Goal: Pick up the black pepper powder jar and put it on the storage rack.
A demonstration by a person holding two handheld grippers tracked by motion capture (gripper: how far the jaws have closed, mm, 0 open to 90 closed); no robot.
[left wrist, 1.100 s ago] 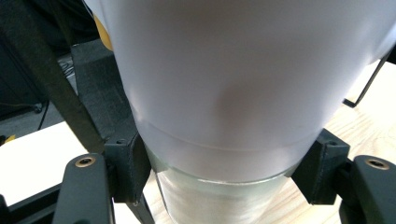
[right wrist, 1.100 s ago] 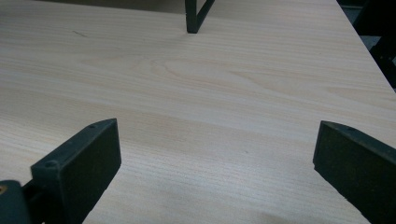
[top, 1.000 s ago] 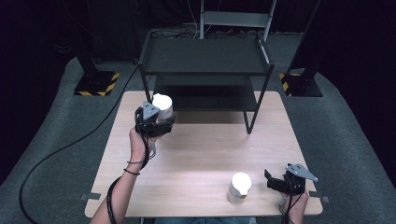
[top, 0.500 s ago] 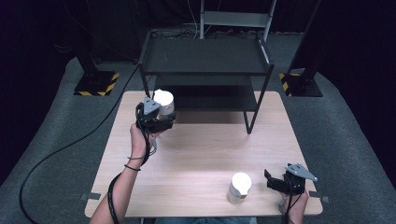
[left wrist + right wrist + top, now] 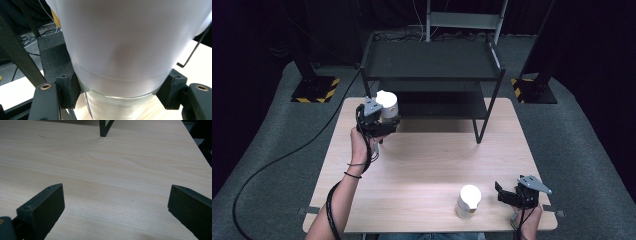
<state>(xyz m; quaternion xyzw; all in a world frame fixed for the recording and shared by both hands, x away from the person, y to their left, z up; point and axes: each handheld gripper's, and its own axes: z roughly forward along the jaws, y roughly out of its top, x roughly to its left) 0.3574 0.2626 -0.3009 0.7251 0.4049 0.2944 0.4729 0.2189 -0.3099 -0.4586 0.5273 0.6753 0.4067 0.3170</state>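
My left gripper (image 5: 384, 120) is shut on a white-topped jar (image 5: 387, 104) and holds it up over the table's far left, close to the front left leg of the black shelf rack (image 5: 432, 62). In the left gripper view the jar (image 5: 130, 50) looms large, its clear glass base clamped between the two black jaws. A second white-topped jar (image 5: 468, 201) stands upright near the table's front edge. Just right of it, my right gripper (image 5: 502, 192) rests low and open, apart from that jar. In the right gripper view its gripper (image 5: 115, 207) has bare wood between the jaws.
The light wooden table (image 5: 427, 165) bears the black two-level rack at its far side; one rack leg (image 5: 103, 128) stands ahead of the right gripper. A black cable (image 5: 272, 165) trails over the grey floor at left. Black stands with yellow-striped bases (image 5: 314, 90) flank the table.
The left gripper has carried its jar slightly farther from the person, toward the rack. The right gripper and the front jar have stayed put.
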